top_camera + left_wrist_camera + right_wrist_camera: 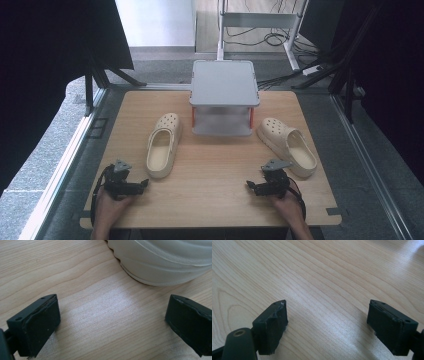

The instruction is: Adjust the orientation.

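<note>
Resting on the tabletop, left gripper and right gripper are gaping empty; both clogs are lying ungrasped, shelf bare.

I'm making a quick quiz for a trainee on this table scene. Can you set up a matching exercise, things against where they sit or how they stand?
Things:
1. left shoe
2. right shoe
3. grey rack
4. left gripper

Places or states:
A. at the table's far edge, in the middle
B. jaws open, nothing between them
C. angled, just beyond the right gripper
D. left of the rack, toe pointing away

Pairs: 1-D, 2-C, 3-A, 4-B
</note>
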Motion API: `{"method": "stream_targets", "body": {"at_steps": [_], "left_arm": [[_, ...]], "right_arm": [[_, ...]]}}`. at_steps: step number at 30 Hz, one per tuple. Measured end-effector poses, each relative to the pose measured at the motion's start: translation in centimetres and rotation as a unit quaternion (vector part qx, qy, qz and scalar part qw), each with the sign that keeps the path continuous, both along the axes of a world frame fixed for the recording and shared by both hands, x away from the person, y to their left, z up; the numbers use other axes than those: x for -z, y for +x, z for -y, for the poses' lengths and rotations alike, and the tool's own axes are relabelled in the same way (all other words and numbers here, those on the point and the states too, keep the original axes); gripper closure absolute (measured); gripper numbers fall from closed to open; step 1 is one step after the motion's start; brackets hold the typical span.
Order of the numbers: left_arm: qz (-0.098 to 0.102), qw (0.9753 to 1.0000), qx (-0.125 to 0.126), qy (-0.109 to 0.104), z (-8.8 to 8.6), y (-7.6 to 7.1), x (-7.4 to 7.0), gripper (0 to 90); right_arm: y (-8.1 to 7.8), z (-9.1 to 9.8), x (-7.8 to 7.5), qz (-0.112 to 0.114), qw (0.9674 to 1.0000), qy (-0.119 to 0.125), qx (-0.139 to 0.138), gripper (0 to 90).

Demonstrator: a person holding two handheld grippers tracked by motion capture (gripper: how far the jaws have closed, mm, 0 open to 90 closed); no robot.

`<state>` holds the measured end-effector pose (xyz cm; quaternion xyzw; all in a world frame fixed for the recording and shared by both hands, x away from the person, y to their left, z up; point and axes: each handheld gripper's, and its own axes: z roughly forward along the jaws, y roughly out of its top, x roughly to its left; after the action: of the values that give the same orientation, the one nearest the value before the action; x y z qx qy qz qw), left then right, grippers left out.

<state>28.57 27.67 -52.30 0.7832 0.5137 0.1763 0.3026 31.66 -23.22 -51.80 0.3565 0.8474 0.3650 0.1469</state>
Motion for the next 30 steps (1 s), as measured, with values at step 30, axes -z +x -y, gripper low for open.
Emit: {"method": "stream_targets", "body": {"at_steps": [30], "left_arm": [[0.0,1.0,-0.002,0.0,0.04,0.01,0.0,0.0]], "right_arm": [[-0.35,-0.2,0.11,-0.014,0.9996,-0.017,-0.016,0.0]]}}
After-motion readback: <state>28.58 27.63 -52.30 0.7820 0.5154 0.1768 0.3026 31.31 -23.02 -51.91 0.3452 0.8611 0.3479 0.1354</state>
